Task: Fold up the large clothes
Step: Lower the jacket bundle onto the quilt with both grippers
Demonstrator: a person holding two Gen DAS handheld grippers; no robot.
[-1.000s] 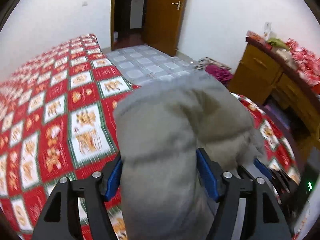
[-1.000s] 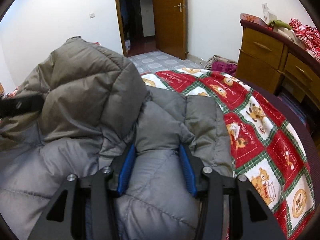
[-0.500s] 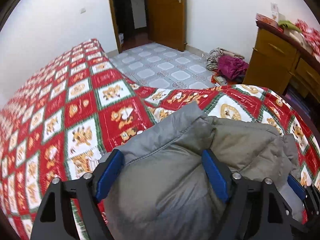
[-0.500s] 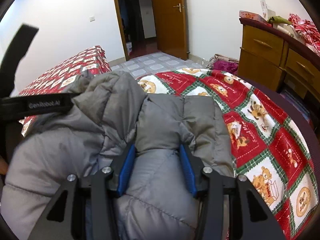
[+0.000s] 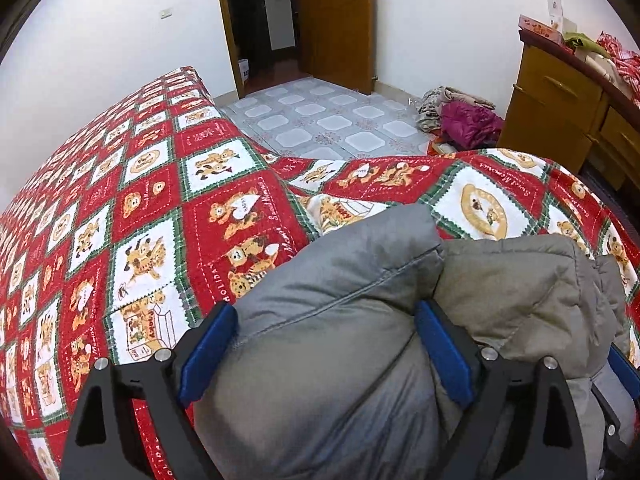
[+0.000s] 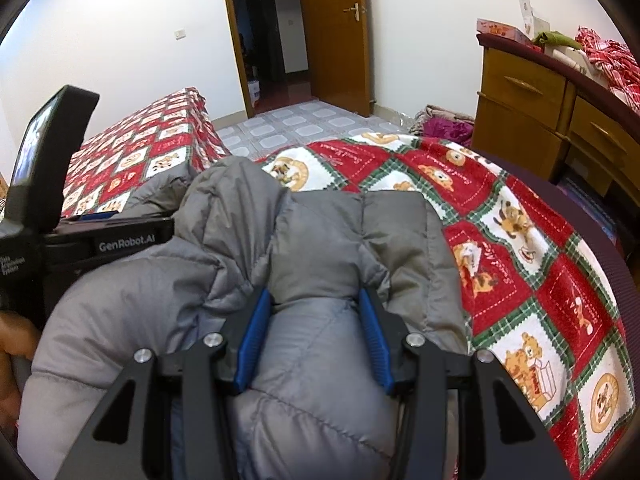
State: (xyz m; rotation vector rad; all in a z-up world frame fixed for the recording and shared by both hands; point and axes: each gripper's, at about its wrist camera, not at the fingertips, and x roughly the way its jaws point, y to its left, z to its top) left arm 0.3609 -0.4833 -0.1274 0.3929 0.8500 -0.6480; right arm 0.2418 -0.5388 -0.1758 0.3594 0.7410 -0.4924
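The grey quilted down jacket lay bunched on the bed, on top of the red, white and green teddy-bear-print bedspread, near the bed's corner.

The left gripper pointed steeply down at a puffed fold of the jacket. Its jaws had just been opening and stood wide. The fold sat between the blue pads. The left-hand pad stood just off the fabric; whether the right-hand pad touched it could not be determined.

The right gripper was closed partway on a thick ridge of the jacket. Both of its blue pads pressed into the padding, which bulged out ahead of and behind them.

In the right wrist view, the black body of the left gripper showed at the left edge, with part of a hand below it.

A brown wooden door stood ajar beyond the bed. A wooden dresser stood against the wall at the right.
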